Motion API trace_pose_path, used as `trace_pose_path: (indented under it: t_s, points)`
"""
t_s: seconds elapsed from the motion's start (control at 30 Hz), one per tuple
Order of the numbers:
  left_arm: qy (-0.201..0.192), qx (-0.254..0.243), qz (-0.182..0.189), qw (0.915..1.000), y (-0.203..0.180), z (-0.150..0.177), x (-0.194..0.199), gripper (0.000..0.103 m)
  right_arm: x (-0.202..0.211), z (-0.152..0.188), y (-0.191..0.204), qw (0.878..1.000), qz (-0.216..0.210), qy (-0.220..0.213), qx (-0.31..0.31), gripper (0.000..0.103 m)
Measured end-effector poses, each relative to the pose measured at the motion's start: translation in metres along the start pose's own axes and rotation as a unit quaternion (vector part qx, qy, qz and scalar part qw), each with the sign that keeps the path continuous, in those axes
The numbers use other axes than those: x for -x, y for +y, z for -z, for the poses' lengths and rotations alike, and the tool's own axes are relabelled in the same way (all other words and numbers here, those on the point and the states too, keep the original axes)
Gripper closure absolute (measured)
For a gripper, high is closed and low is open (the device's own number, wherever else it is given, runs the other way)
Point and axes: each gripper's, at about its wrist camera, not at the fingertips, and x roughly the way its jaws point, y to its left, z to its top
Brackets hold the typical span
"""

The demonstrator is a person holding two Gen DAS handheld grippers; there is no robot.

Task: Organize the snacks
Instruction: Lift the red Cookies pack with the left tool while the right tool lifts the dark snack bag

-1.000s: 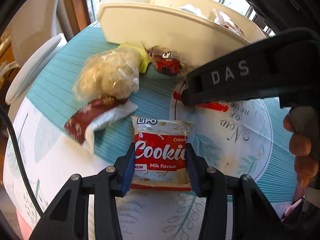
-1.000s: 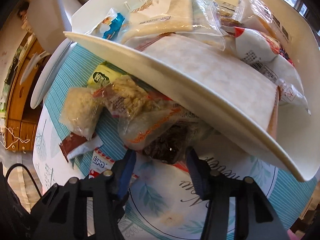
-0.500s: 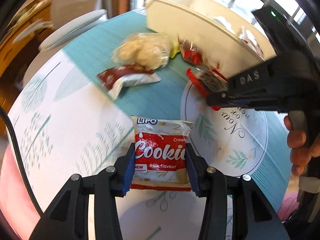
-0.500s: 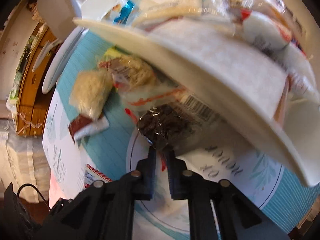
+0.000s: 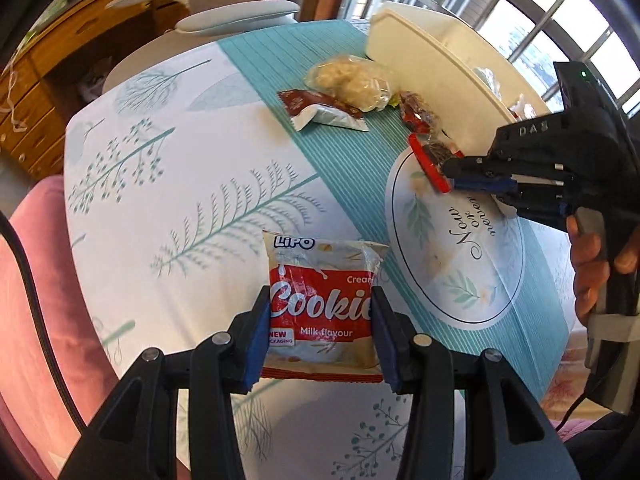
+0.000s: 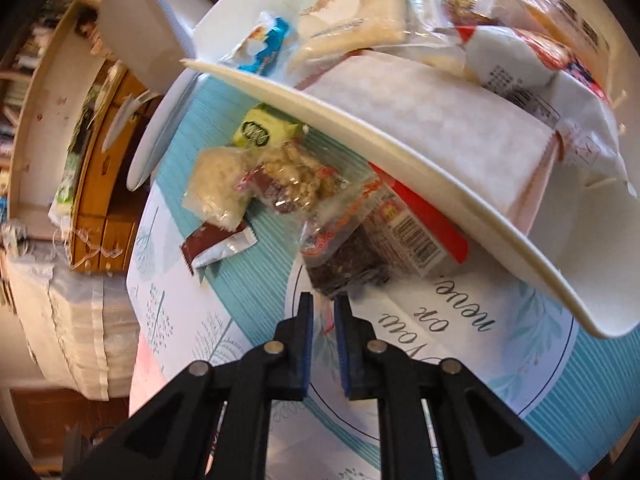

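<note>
Snacks: one cookie packet clamped in left jaws; one dark-filled packet clamped in right jaws.

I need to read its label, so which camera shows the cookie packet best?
The left wrist view: the cookie packet sits front-on between the left gripper pads, label legible. The right wrist view does not show it.
</note>
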Motion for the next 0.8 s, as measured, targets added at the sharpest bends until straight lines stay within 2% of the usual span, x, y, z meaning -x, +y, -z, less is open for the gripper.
trace_pose_path:
  t_s: [0.03,0.07,0.1,0.17,0.27,0.37,0.6,0.8]
  points:
    - [-0.003,0.006,0.000,1.0000,0.002,0.001,-0.001,0.058,0.001,0.002,0.000,1.000,0.001,-0.002,0.008,0.090]
    - [-0.005,0.011,0.001,0.9999,0.002,0.003,0.000,0.058,0.001,0.004,0.000,1.000,0.001,-0.002,0.013,0.083]
    - [-0.006,0.015,0.002,0.9999,0.000,0.001,0.000,0.058,0.001,0.007,0.000,1.000,0.003,-0.001,0.025,0.072]
    - [-0.008,0.023,0.002,0.9997,0.001,0.004,0.002,0.058,0.002,0.012,0.000,0.999,0.010,-0.006,0.045,0.060]
    - [-0.011,0.028,0.003,0.9995,0.004,0.010,0.009,0.058,0.006,0.019,-0.001,0.997,0.027,-0.025,0.072,0.054]
    - [-0.014,0.033,0.002,0.9994,0.005,0.016,0.015,0.058,0.009,0.022,0.000,0.992,0.045,-0.053,0.105,0.043]
    - [-0.022,0.042,0.005,0.9989,0.003,0.023,0.021,0.058,0.005,0.021,0.004,0.979,0.085,-0.108,0.151,0.035]
    - [-0.022,0.044,0.010,0.9987,0.001,0.030,0.025,0.058,-0.014,0.020,0.013,0.970,0.121,-0.125,0.169,0.035]
